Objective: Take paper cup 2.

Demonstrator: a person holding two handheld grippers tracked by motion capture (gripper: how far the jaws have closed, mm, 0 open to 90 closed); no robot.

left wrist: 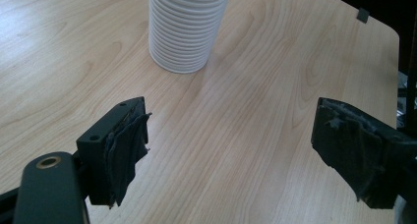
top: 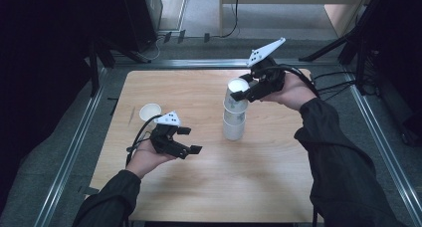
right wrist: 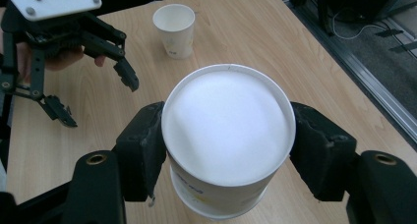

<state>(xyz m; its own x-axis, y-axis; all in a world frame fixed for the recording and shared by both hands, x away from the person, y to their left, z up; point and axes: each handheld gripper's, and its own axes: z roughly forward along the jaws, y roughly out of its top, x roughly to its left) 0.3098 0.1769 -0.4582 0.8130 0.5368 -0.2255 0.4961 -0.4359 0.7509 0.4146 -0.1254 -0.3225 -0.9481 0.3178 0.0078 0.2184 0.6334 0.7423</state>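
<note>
- Person's forearms, dark sleeves: enter the high view from 6 o'clock, nearest the camera. Risk: the right sleeve passes just beside the cup stack (top: 234,112); a sideways swing could knock it over.
- Table (top: 278,182), pale wood: carries all items. The smooth top gives the stack little hold if it is dragged.
- Cup stack, white ribbed paper cups, upright near table centre. It stands tall on a narrow base, so a pull off vertical probably tips it.
- Right gripper (right wrist: 226,150): jaws clamped on the top cup (right wrist: 227,130), one pad at 9 o'clock of its rim, one at 3 o'clock. Risks, as judged: too hard a squeeze crumples the thin wall; nested cups may stick, so a second cup rises with the first.
- Left gripper (top: 186,140): released, jaws spread wide, holding nothing, at 8 o'clock of the stack and well apart from it. The stack's base is unbraced, which raises the tipping risk.
- Single cup (top: 150,112): upright, at 10 o'clock of the left gripper, near it. A backward move of that hand could topple it.
</note>
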